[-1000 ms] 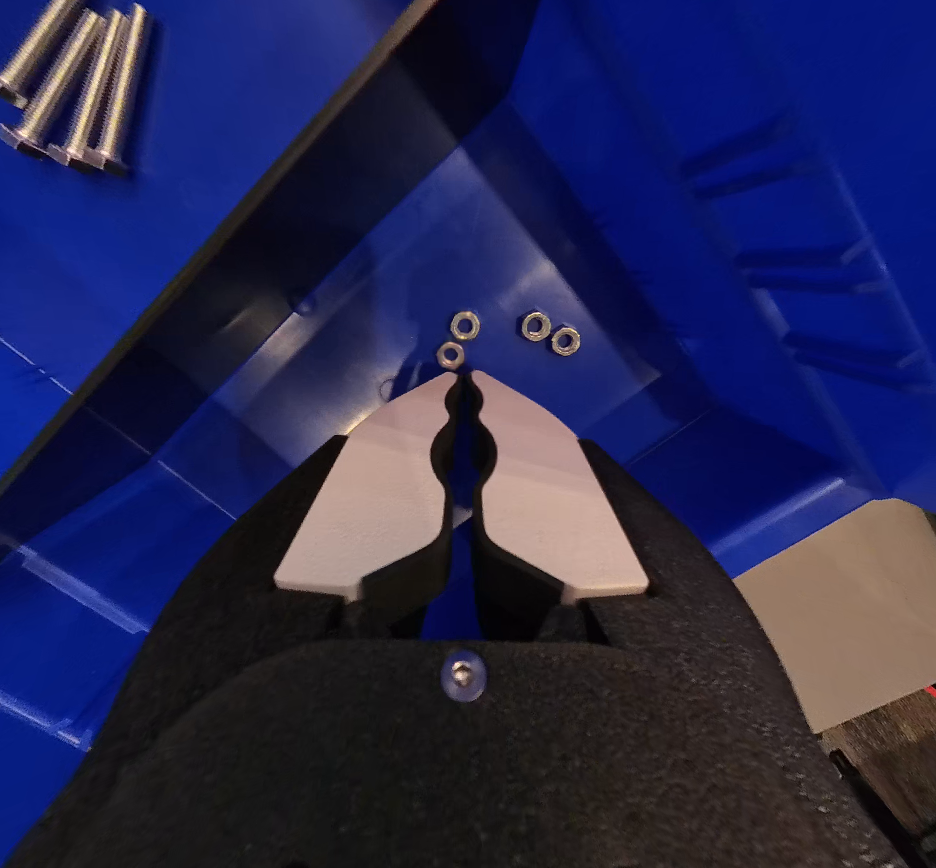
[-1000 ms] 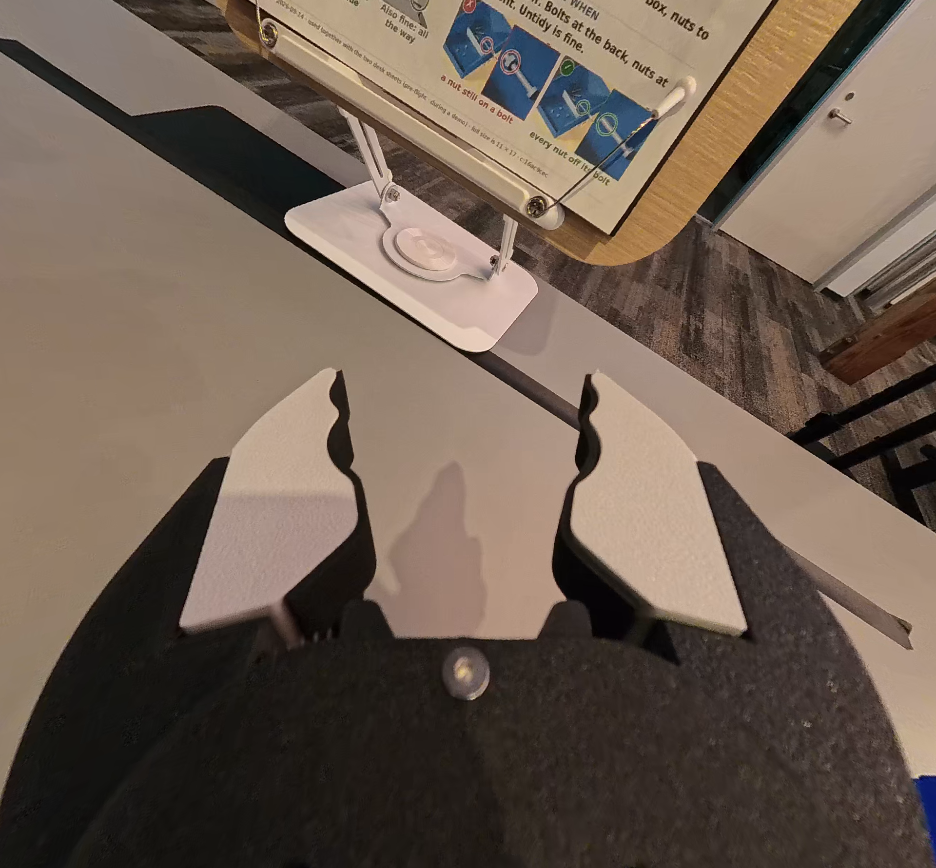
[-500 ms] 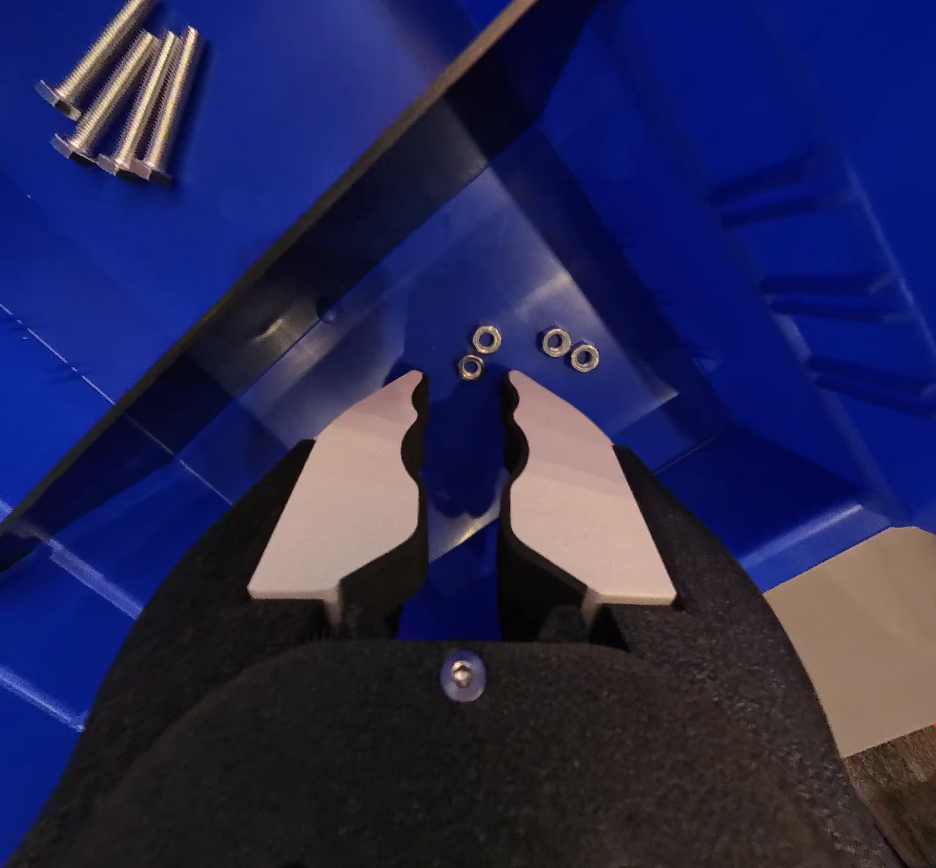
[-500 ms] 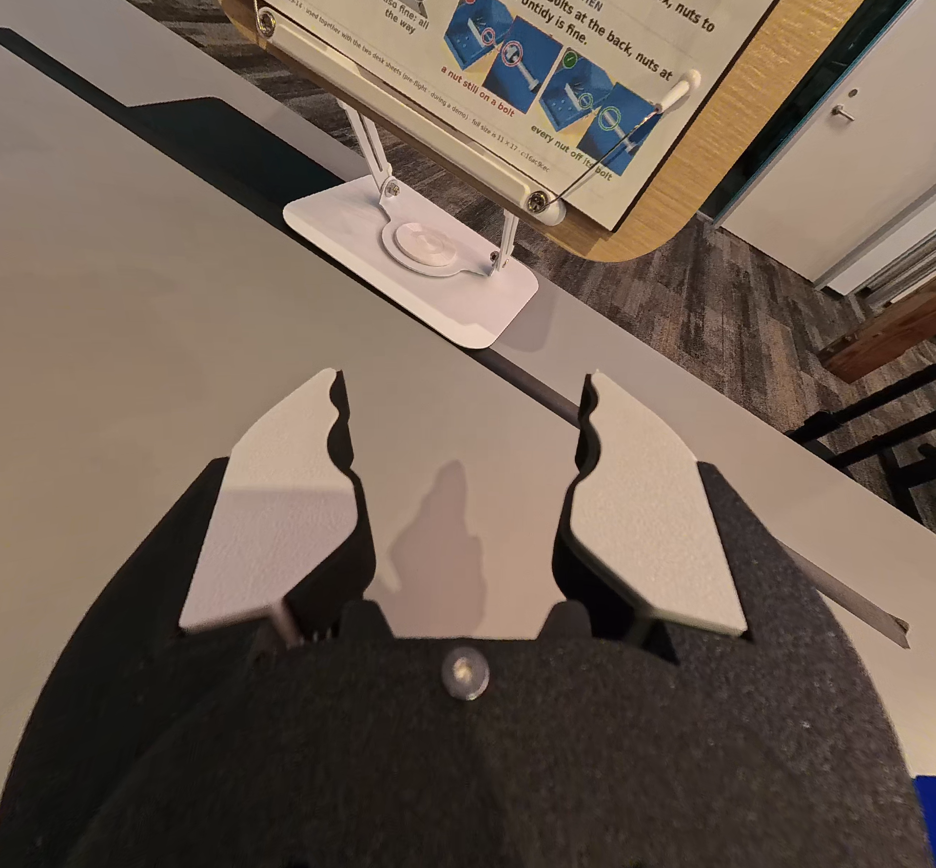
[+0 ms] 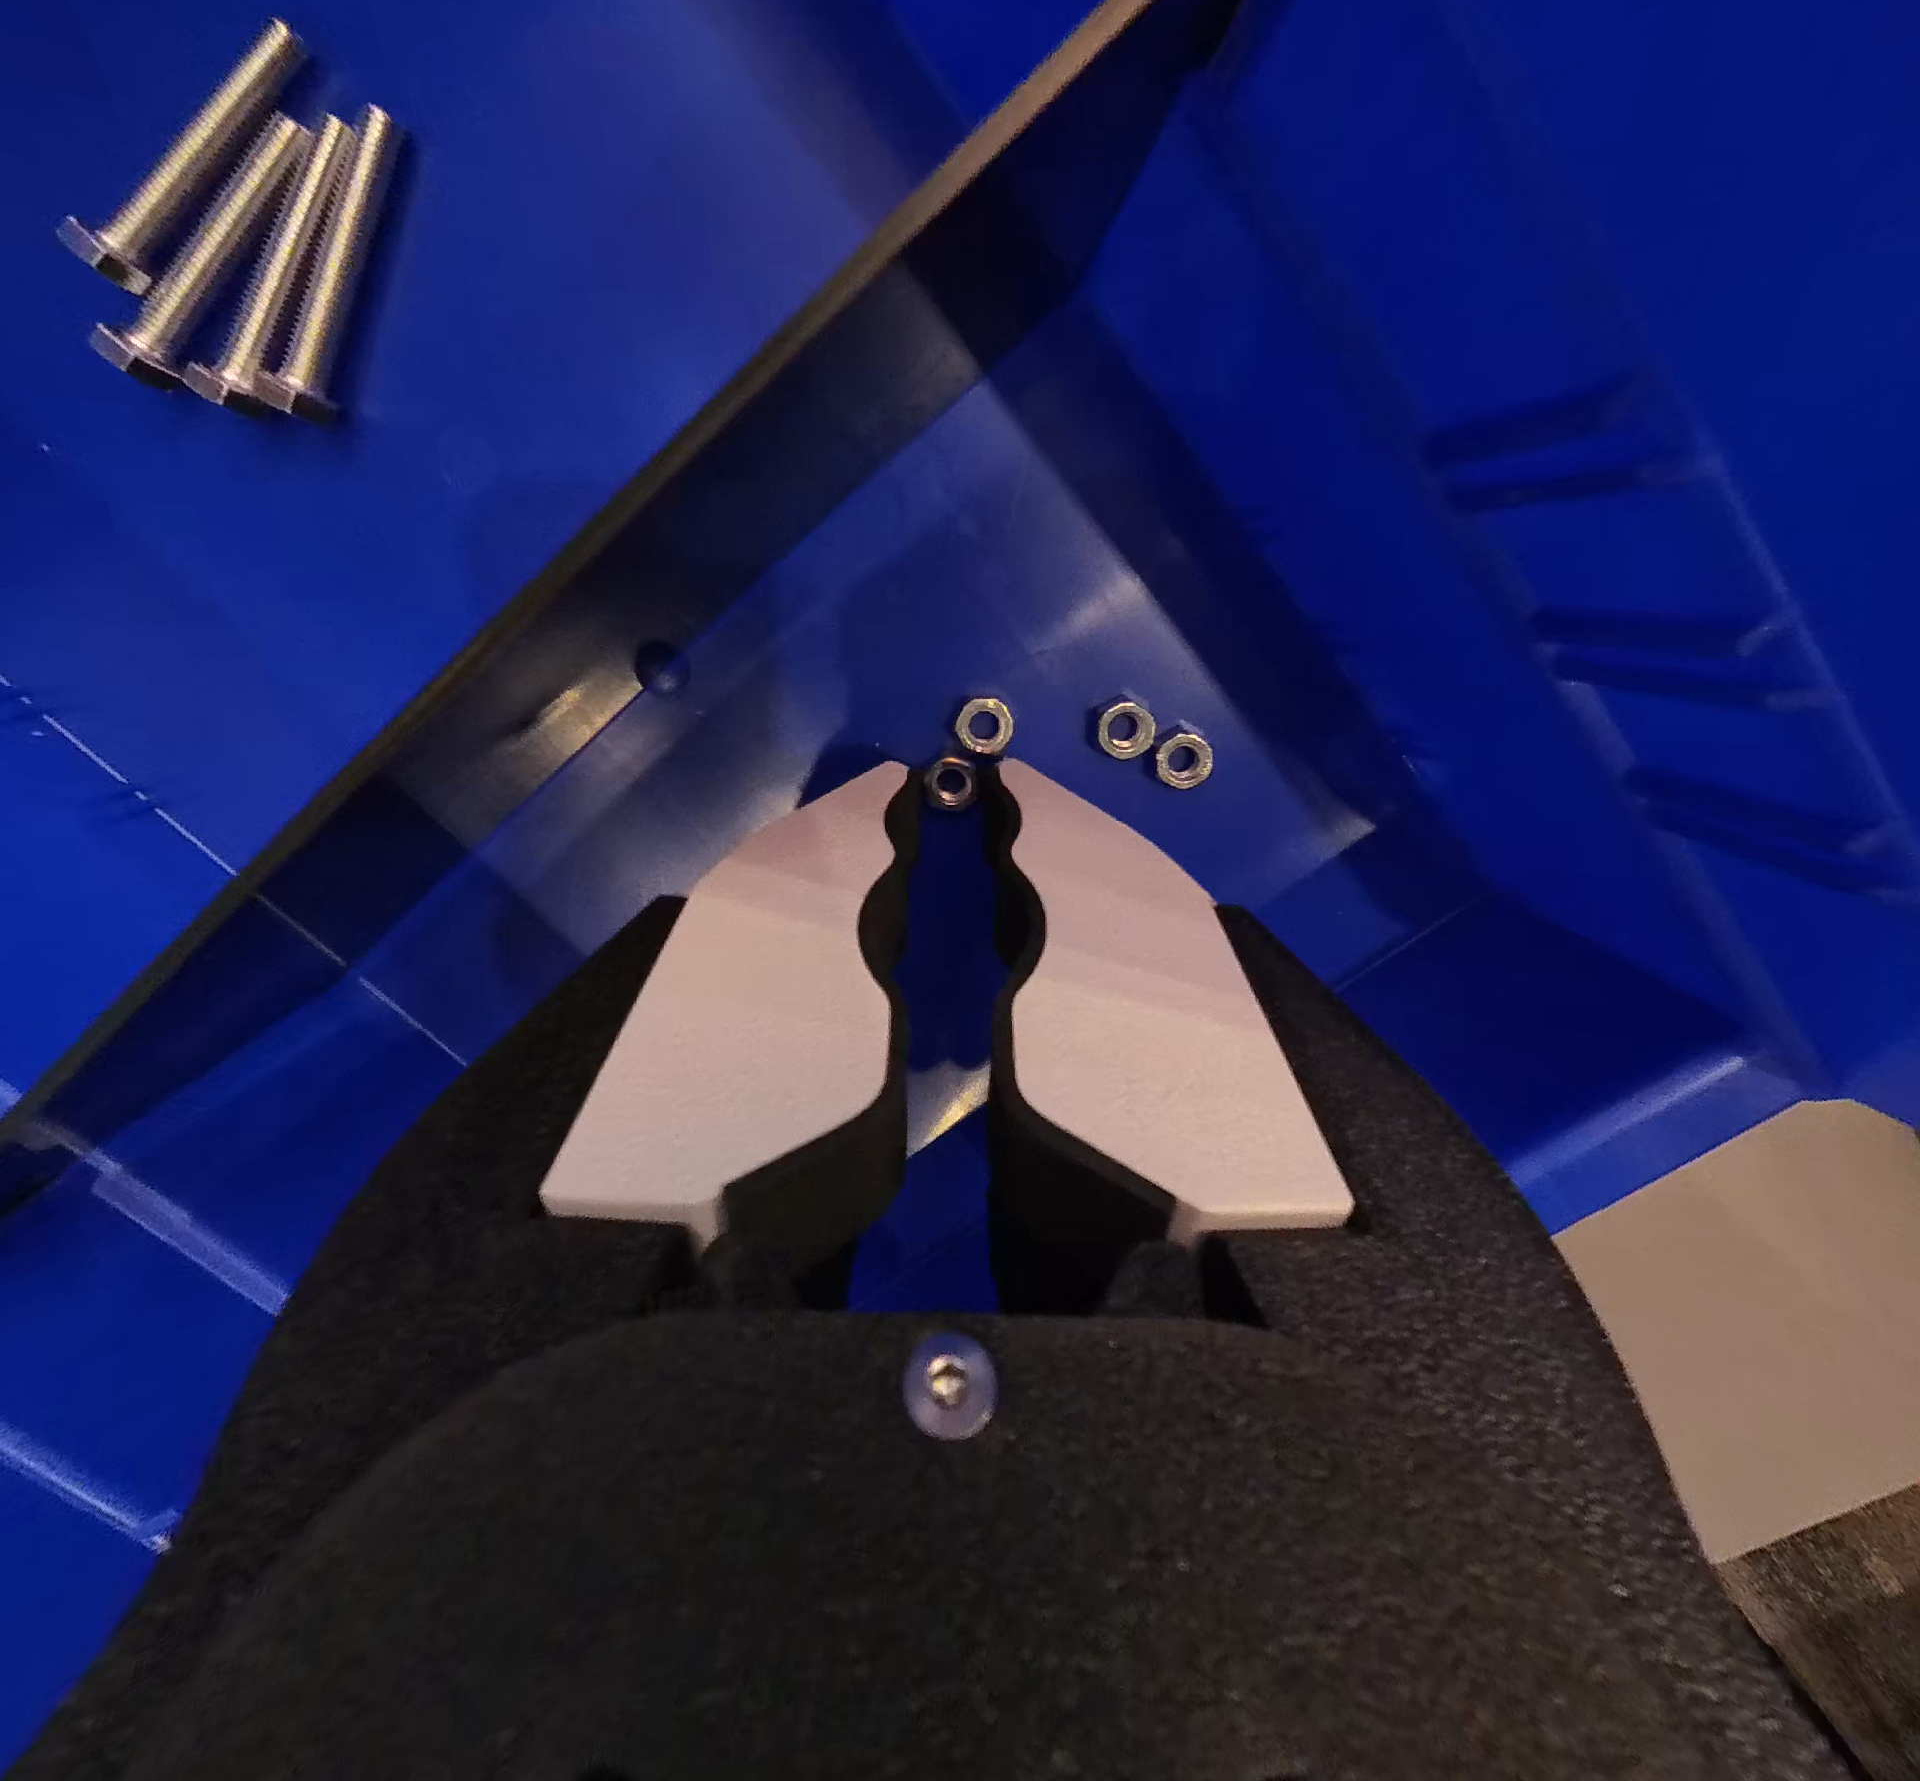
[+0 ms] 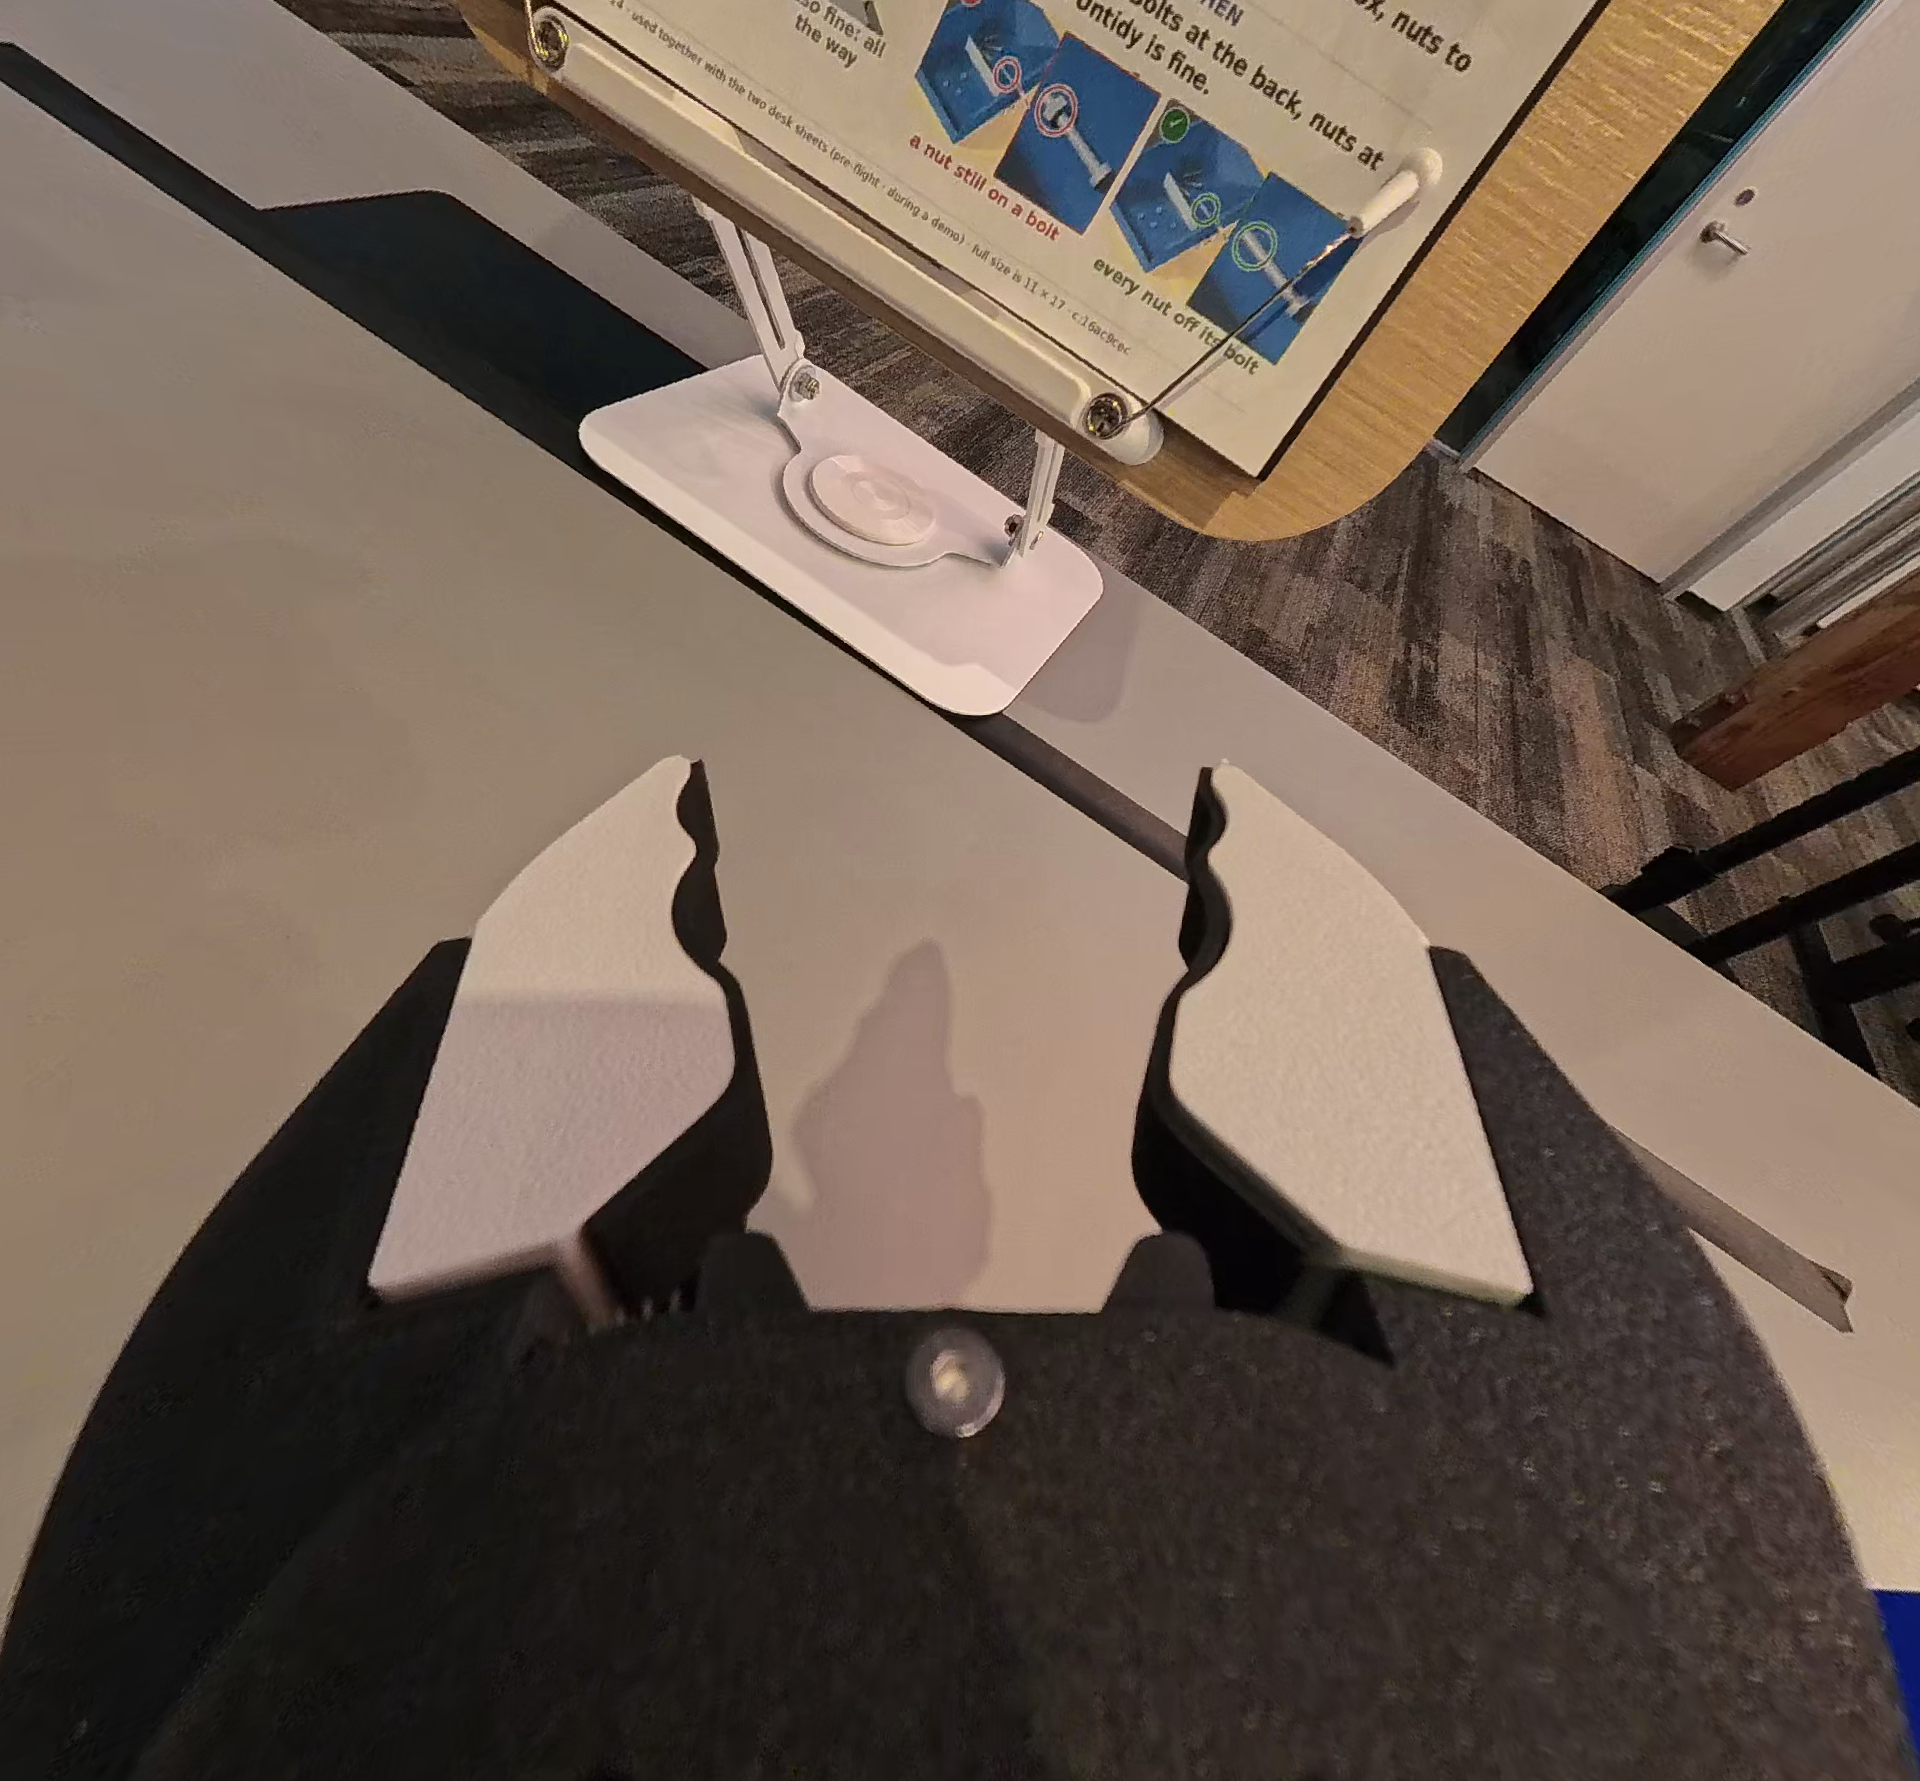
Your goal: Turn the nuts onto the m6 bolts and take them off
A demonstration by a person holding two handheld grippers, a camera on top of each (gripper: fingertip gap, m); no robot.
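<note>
In the left wrist view several silver nuts lie on the floor of a blue bin [image 5: 1351, 297]. My left gripper [image 5: 953, 775] reaches down into the bin, and its jaws are closed on one nut [image 5: 951, 784] at the very tips. A second nut [image 5: 981, 723] lies just beyond it, and two more nuts [image 5: 1153, 744] lie to the right. Several M6 bolts [image 5: 239, 245] lie side by side at the upper left, behind a dark divider [image 5: 727, 464]. My right gripper [image 6: 951, 775] is open and empty above the grey table [image 6: 260, 640].
A white stand [image 6: 862, 536] holding a wooden board with an instruction sheet [image 6: 1039, 69] sits at the table's far edge. Carpeted floor [image 6: 1403, 640] lies beyond. The bin's ribbed wall [image 5: 1662, 640] rises to the right of the nuts. The table edge [image 5: 1766, 1316] shows at the lower right. Spacing between my two grippers at the tips: around 55 centimeters.
My left gripper opened from nearly shut, moved forward around the nearest nut, and has closed on it. The right gripper has hardly moved.
</note>
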